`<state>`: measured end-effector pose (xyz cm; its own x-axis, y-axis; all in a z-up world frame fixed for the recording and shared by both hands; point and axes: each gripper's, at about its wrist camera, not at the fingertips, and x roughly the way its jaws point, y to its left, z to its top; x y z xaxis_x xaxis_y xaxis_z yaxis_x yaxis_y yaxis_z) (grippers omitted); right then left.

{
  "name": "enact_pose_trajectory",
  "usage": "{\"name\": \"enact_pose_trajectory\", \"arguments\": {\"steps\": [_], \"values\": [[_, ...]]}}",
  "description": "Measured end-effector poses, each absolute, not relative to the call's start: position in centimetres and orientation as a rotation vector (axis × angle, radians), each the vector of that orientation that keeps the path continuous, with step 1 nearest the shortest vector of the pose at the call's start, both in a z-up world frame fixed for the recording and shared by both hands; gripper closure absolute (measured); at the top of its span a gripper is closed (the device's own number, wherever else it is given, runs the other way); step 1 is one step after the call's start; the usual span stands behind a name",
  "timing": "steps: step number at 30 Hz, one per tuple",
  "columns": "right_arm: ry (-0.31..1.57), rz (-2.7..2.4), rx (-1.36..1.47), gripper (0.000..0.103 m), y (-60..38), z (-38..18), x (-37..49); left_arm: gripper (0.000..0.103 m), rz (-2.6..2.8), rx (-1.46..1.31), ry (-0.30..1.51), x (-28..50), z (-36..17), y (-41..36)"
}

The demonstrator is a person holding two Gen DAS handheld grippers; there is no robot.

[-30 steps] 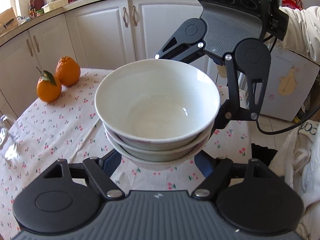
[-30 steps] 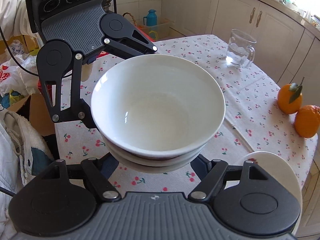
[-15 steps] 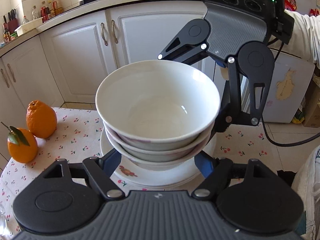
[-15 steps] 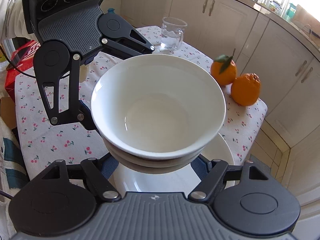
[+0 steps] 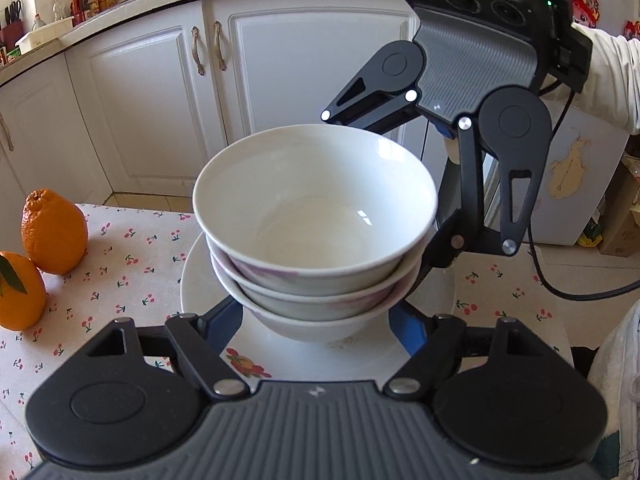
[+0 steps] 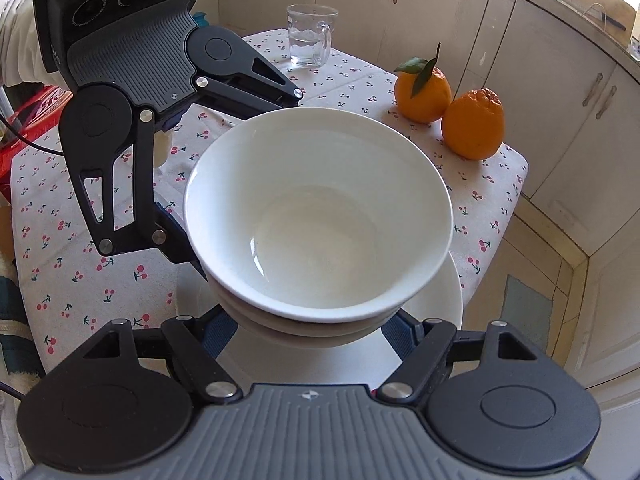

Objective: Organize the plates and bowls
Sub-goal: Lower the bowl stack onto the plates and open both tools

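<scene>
Kitchen setting: white cabinets [image 5: 152, 92] behind, countertop [image 5: 120, 12] with bottles along the back in the left wrist view.

Table [image 6: 52, 208] under a cherry-print cloth, seen from both wrists.

White plate [image 5: 200, 280] lay on the cloth near the table's edge, a red flower print on its near rim in the left wrist view. Same plate [image 6: 448, 300] partly hidden under the bowls from the right wrist.

Stack of bowls [image 5: 316, 216] sat directly over the plate, three nested, top one white and empty, pink marks on the outer walls. Contact between the lowest bowl and the plate not resolvable. Same stack [image 6: 316, 216] filled the centre of the right wrist view.

Left gripper [image 5: 316, 320] pinched the stack's lower part on its near side, blue fingers [image 5: 408, 326] spread wide against the bowl walls. Right gripper [image 6: 312, 328] did the same from the opposite side, fingers [image 6: 218, 332] pressed on the stack's flanks. Each gripper also visible across the stack in the other's view, held by a sleeved arm.

Two oranges [image 6: 448, 104] stood touching each other on the cloth, well apart from the plate, one with a leaf.

Glass mug [image 6: 310, 36] at the far end of the table, partly filled with water.
</scene>
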<state>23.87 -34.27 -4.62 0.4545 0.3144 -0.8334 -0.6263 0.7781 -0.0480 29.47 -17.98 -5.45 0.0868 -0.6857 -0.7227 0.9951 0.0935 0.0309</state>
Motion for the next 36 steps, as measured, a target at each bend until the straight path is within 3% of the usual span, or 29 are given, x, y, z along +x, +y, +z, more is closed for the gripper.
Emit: {"name": "enact_pose_trajectory", "arguments": {"steps": [17, 18, 20, 22, 26, 28, 36], "values": [[0.93, 0.59, -0.36, 0.021, -34.6, -5.1, 24.0, 0.022, -1.362, 0.609, 0.626, 29.5, -6.1, -17.9], [0.929, 0.588, -0.356, 0.02, -34.6, -5.1, 23.9, 0.021, -1.356, 0.613, 0.607, 29.3, -6.0, -17.8], [0.923, 0.584, -0.342, 0.009, -34.7, -5.0, 23.7, 0.011, -1.346, 0.608, 0.578, 28.7, -5.7, -17.4], [0.905, 0.58, -0.336, 0.003, -34.7, -4.7, 23.2, 0.01, -1.323, 0.592, 0.559, 28.2, -5.4, -16.8], [0.895, 0.525, -0.328, 0.001, -34.5, -4.2, 22.1, 0.008, -1.242, 0.55, 0.508, 26.7, -4.3, -15.2], [0.897, 0.478, -0.308, 0.001, -34.2, -4.1, 21.2, 0.001, -1.184, 0.513, 0.455, 25.4, -3.4, -14.1], [0.843, 0.061, -0.123, 0.0, -32.0, -2.1, 16.2, 0.0, -0.855, 0.307, 0.357, 19.8, -0.9, -11.0]]}}
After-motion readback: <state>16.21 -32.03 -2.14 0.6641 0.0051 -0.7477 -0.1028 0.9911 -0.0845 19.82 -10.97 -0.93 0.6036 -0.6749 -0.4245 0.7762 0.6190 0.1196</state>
